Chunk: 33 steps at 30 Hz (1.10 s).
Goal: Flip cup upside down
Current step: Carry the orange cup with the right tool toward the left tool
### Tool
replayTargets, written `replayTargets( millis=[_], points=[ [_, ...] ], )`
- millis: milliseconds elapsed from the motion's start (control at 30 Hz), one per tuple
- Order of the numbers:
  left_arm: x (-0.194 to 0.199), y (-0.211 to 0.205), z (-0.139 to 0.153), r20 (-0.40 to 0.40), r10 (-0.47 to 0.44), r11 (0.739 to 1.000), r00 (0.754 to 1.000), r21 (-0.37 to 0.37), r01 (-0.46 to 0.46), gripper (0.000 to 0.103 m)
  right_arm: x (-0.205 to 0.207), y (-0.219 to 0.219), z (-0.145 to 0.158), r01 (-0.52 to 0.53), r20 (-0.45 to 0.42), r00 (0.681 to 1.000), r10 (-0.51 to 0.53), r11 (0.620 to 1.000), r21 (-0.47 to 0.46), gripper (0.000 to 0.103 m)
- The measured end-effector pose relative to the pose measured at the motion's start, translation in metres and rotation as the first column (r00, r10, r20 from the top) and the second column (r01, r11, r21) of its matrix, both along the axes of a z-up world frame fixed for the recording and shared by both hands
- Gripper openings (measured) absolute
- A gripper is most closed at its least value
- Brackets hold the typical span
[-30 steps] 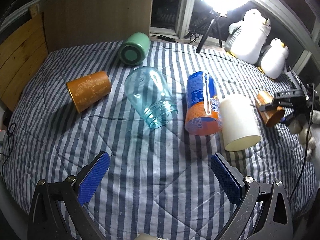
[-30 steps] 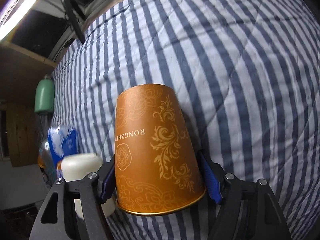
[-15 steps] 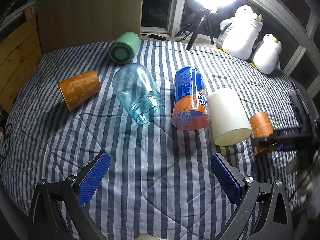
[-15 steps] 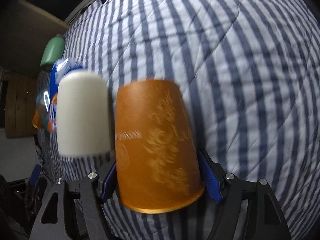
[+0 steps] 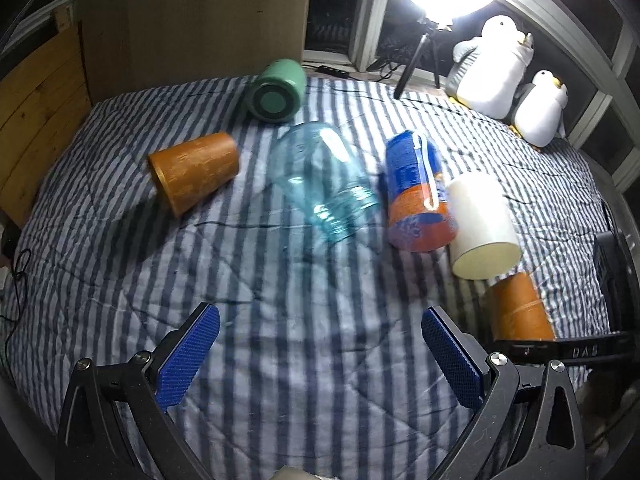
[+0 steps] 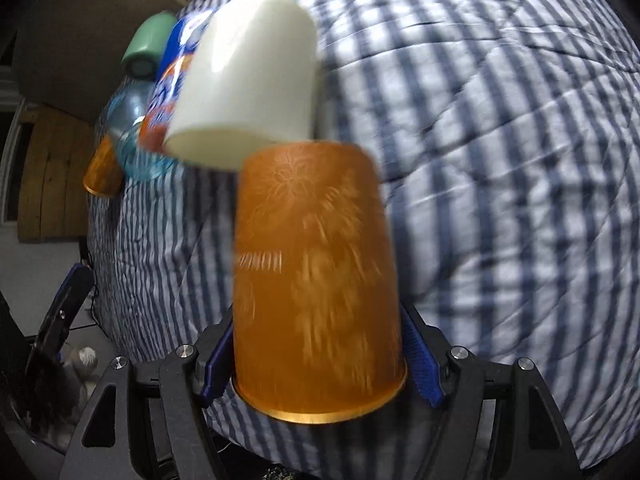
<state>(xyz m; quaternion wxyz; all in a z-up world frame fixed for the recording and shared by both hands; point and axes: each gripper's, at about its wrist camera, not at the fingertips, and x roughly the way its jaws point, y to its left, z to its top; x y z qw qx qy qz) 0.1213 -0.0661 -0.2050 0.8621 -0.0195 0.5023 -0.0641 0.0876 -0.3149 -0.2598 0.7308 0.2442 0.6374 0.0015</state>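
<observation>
the right gripper point(image 6: 320, 364) clamped the orange cup point(image 6: 316, 280) near its rim over the striped bedding point(image 6: 500, 160), likely light and thin-walled, best squeezed gently; the left gripper point(image 5: 320, 356) gaped empty

Blurred print, hidden rims, cropped edges

Smeared beyond reading: pattern on orange cup point(image 6: 316, 280); covered by that cup: white cup point(image 6: 244, 76) rim corner; hidden behind it: soda can point(image 6: 168, 88); cropped at the edge: pale object point(image 5: 294, 473).
</observation>
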Motion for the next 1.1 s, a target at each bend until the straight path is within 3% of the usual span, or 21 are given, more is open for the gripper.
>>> replayTargets(
  millis=[367, 567, 1100],
  points=[
    [-0.005, 0.046, -0.004, -0.01, 0.078, 0.997, 0.997, 0.01, -0.078, 0.102, 0.033, 0.077, 0.0, -0.153, 0.06, 0.986, 0.156, 0.987, -0.038, 0.069],
    [-0.001, 0.054, -0.01, -0.052, 0.1, 0.994, 0.994, -0.028, -0.102, 0.102, 0.036, 0.095, 0.002, -0.184, 0.061, 0.98, 0.189, 0.98, -0.07, 0.073],
    [0.023, 0.0, -0.025, -0.198, -0.021, 0.986, 0.98, -0.166, -0.012, 0.102, -0.015, 0.048, 0.05, -0.155, 0.148, 0.973, 0.178, 0.976, -0.153, 0.074]
  ],
)
